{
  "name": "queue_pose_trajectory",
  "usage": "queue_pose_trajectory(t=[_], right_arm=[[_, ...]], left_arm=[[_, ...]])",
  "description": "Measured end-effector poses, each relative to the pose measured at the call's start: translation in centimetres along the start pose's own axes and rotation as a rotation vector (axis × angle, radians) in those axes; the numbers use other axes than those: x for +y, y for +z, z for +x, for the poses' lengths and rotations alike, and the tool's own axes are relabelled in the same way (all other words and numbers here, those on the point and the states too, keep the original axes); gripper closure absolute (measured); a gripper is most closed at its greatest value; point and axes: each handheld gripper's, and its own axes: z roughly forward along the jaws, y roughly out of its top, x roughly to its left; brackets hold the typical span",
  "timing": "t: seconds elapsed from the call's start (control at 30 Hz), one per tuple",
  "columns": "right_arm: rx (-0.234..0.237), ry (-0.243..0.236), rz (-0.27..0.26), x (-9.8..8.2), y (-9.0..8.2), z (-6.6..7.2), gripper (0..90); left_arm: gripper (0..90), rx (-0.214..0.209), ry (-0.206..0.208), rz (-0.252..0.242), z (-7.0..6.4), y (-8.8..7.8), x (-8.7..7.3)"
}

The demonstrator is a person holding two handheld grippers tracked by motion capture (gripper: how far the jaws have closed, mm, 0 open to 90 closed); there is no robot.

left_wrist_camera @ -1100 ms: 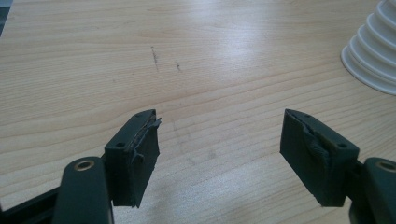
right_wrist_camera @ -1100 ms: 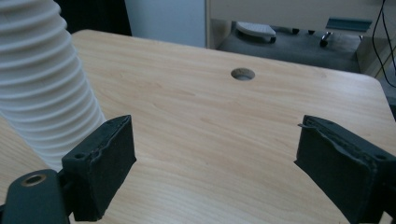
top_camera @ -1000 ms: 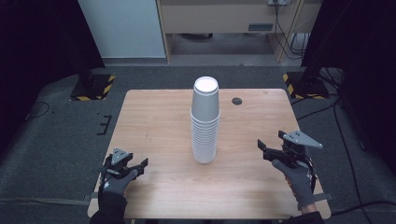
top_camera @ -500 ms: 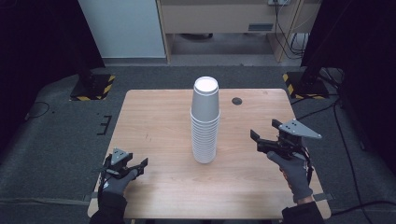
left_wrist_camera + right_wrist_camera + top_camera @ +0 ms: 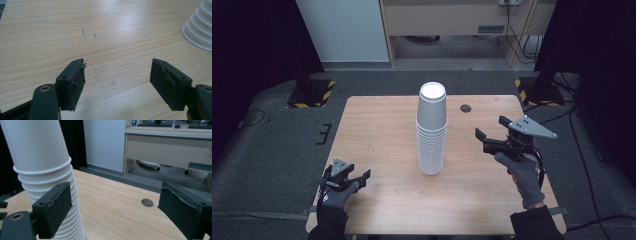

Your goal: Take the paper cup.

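A tall stack of upside-down white paper cups (image 5: pixel 431 131) stands at the middle of the wooden table (image 5: pixel 382 125). My left gripper (image 5: pixel 361 174) rests low near the front left corner, open, with bare wood between its jaws. In the left gripper view the left gripper (image 5: pixel 117 72) gapes wide and the stack's ribbed base (image 5: pixel 198 31) sits at the upper right, well apart. My right gripper (image 5: pixel 490 130) hovers right of the stack, open and pointing toward it. In the right gripper view the right gripper (image 5: pixel 113 201) holds nothing, with the cup stack (image 5: pixel 45 167) just beyond its left jaw.
A small round hole (image 5: pixel 465 108) lies in the table behind and right of the stack, also seen as the hole (image 5: pixel 147 202). Black stands on hazard-striped bases (image 5: pixel 310 93) (image 5: pixel 537 90) flank the table's far corners. A desk (image 5: pixel 447 17) stands beyond.
My right gripper has risen and moved forward and left, closer to the cup stack. The left gripper has hardly shifted. Both stay open.
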Motion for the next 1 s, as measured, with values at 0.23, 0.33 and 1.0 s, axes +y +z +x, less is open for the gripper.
queue_pose_trajectory(t=[0.23, 0.33, 1.0], right_arm=[[0.036, -0.010, -0.029, 1.9, 0.8, 1.4, 11.2], [0.047, -0.007, -0.033, 2.3, 1.0, 1.7, 11.2], [0.148, -0.033, -0.062, 4.9, 4.3, 5.3, 11.4]], left_arm=[[27.1, 0.002, 0.005, -0.001, 0.0, -0.1, 0.0], [27.1, 0.003, 0.009, -0.001, 0.0, -0.1, 0.0], [27.1, 0.011, 0.006, -0.003, 0.1, -0.1, 0.0]])
